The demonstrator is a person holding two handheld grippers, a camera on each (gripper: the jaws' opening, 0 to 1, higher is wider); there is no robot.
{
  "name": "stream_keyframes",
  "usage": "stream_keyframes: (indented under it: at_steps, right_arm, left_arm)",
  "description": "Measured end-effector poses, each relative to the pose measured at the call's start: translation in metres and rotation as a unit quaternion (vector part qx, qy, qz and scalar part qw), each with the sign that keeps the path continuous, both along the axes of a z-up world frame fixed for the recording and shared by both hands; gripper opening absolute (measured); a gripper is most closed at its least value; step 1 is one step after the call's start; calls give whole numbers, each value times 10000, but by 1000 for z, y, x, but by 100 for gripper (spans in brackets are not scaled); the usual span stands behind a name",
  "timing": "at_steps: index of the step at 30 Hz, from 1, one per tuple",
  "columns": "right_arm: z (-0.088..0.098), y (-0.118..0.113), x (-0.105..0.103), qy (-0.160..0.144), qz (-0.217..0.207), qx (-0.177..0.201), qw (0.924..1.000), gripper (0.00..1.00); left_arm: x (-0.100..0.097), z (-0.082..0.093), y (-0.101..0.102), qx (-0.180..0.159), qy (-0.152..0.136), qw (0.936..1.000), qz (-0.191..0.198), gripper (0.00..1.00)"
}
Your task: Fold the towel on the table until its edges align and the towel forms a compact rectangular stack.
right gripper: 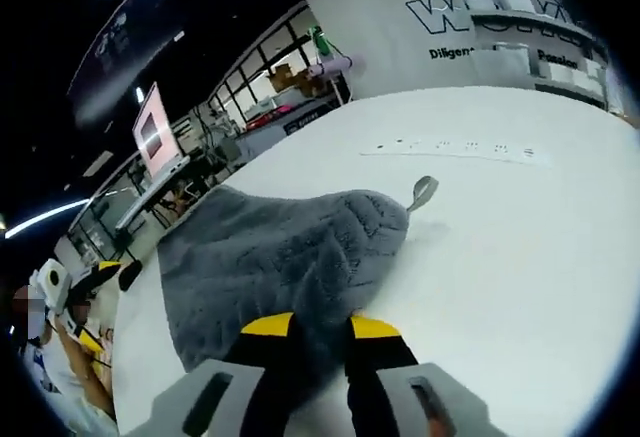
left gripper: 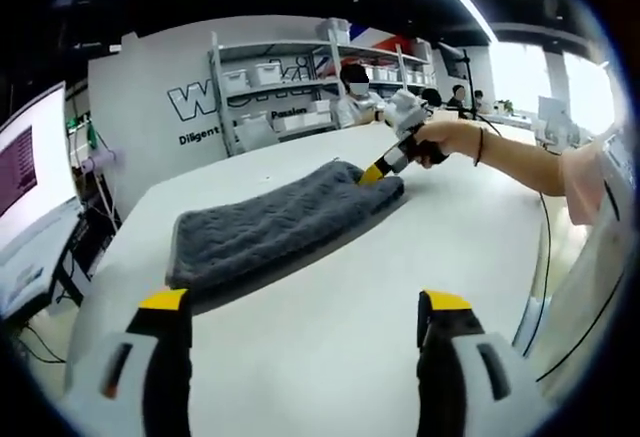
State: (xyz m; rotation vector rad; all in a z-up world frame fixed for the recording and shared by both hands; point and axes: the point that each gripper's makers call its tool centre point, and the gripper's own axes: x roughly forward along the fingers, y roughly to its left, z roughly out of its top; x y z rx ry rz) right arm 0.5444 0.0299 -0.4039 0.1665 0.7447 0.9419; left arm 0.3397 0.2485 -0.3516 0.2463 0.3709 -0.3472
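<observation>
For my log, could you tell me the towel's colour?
Dark grey towel, clearest in the right gripper view.

We see a wide white surface (left gripper: 330,327) that carries a grey towel (left gripper: 270,227), folded into a long thick pad. In the left gripper view the towel lies flat from about 9 o'clock toward 1 o'clock. In the right gripper view a small grey loop (right gripper: 422,193) rests on the surface at the towel's 2 o'clock corner.
</observation>
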Motion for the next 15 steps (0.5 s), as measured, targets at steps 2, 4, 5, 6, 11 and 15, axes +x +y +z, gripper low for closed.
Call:
stream_keyframes:
  at_steps: [2, 4, 5, 6, 11, 15]
  right_arm:
    - [2, -3, -5, 94, -8, 183, 9998, 12]
    - [4, -5, -8, 154, -12, 311, 9994, 10]
    - [6, -7, -9, 154, 1, 333, 9993, 10]
    - [7, -7, -10, 152, 8, 339, 9993, 10]
    - [15, -25, -20, 111, 142, 308, 9994, 9]
    - [17, -45, -22, 95, 243, 136, 9996, 8]
  left_arm:
    - [0, 0, 0, -8, -4, 10000, 7, 98]
    - [-1, 0, 0, -7, 1, 10000, 10, 98]
    - [-2, -1, 0, 7, 19, 10000, 11, 98]
    - [-2, -1, 1, 14, 27, 10000, 18, 98]
    - [-4, -1, 3, 35, 40, 10000, 56, 98]
    - [-5, 2, 2, 62, 17, 10000, 58, 98]
